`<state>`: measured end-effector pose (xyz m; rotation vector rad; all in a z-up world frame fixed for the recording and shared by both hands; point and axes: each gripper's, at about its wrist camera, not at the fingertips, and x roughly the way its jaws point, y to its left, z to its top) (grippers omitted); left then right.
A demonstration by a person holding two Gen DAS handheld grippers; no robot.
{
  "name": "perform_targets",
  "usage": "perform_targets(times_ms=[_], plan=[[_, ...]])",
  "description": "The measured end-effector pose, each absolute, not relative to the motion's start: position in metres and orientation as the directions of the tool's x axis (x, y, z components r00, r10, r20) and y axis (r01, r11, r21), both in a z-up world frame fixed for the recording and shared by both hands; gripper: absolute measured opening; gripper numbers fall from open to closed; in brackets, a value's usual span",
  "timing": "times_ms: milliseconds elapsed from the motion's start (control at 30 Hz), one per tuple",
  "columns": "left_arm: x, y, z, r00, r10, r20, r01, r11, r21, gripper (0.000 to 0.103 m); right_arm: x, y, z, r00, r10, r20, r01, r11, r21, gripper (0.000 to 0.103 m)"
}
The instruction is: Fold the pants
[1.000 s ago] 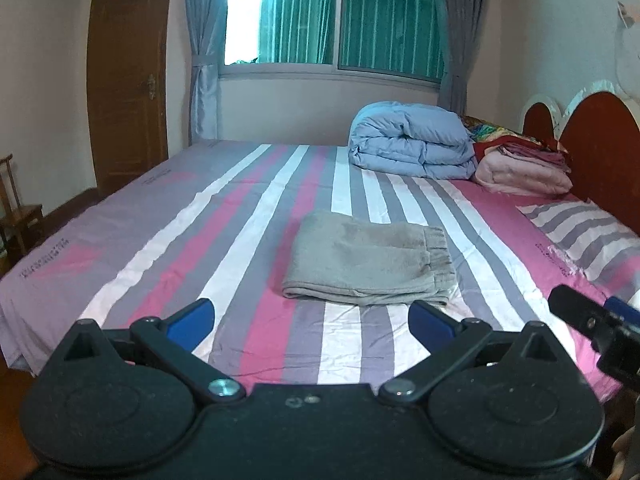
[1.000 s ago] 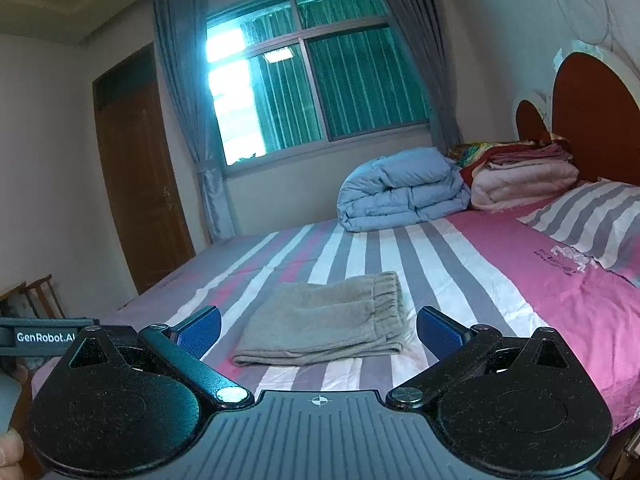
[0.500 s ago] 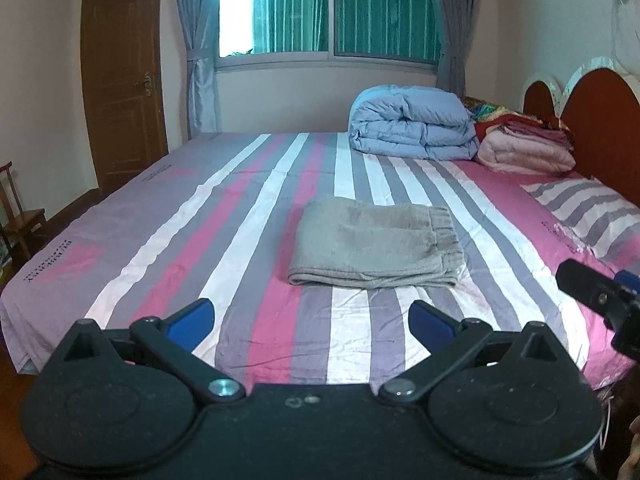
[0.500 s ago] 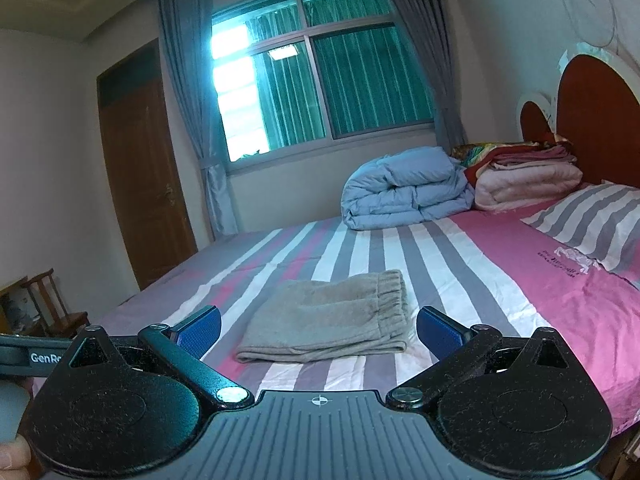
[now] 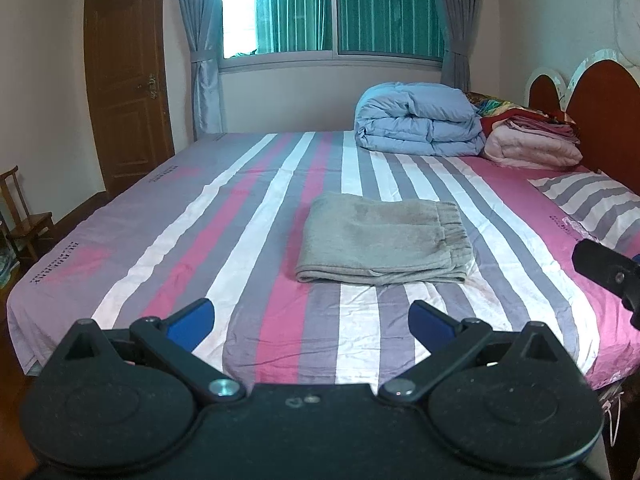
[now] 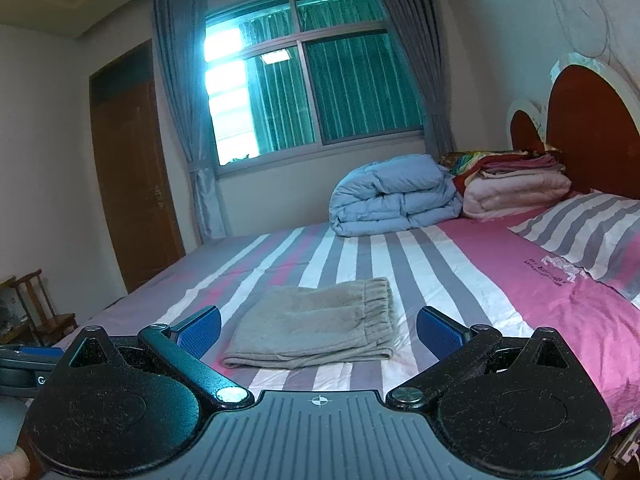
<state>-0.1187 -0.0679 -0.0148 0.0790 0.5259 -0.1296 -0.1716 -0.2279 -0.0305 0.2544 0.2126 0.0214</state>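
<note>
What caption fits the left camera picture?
Folded gray pants lie on the striped bed, open left gripper hovering.

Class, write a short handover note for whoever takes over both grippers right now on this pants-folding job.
Left gripper: open, empty, held back from the bed.
Right gripper: open, empty, also clear of the cloth.
Pants: grey, lying in a flat folded rectangle mid-bed, waistband toward the headboard.
Done: the folds look finished.
Left: probably nothing; tidy the edges if you want.
</note>
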Motion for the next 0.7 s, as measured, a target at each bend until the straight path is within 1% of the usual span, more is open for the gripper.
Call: perform_targets(times_ms=[367, 500, 567, 633, 667, 700], plan=[[-0.113, -0.069, -0.019, 0.844, -0.132, -0.520, 0.176, 0.984, 0.035, 0.097, -0.168, -0.233, -0.031, 0.976, 0.057, -0.212, 0.000, 0.965, 0.262, 0.103], [-0.114, -0.070, -0.020, 0.848, -0.165, -0.504, 0.205, 0.978, 0.025, 0.096, -0.168, -0.233, -0.031, 0.975, 0.058, -0.214, 0.001, 0.964, 0.266, 0.103], [-0.112, -0.072, -0.021, 0.843, -0.166, -0.511, 0.208, 0.978, 0.026, 0.094, -0.168, -0.233, -0.031, 0.974, 0.061, -0.217, -0.001, 0.964, 0.266, 0.103], [-0.111, -0.074, -0.022, 0.847, -0.162, -0.506, 0.203, 0.979, 0.027, 0.093, -0.167, -0.231, -0.032, 0.974, 0.059, -0.219, 0.001, 0.964, 0.265, 0.103], [-0.110, -0.076, -0.023, 0.848, -0.156, -0.506, 0.199, 0.980, 0.032, 0.094, -0.167, -0.231, -0.032, 0.973, 0.059, -0.222, 0.002, 0.964, 0.266, 0.103], [-0.108, -0.078, -0.023, 0.848, -0.153, -0.507, 0.199, 0.979, 0.038, 0.097, -0.166, -0.231, -0.032, 0.973, 0.059, -0.224, 0.003, 0.964, 0.266, 0.103]])
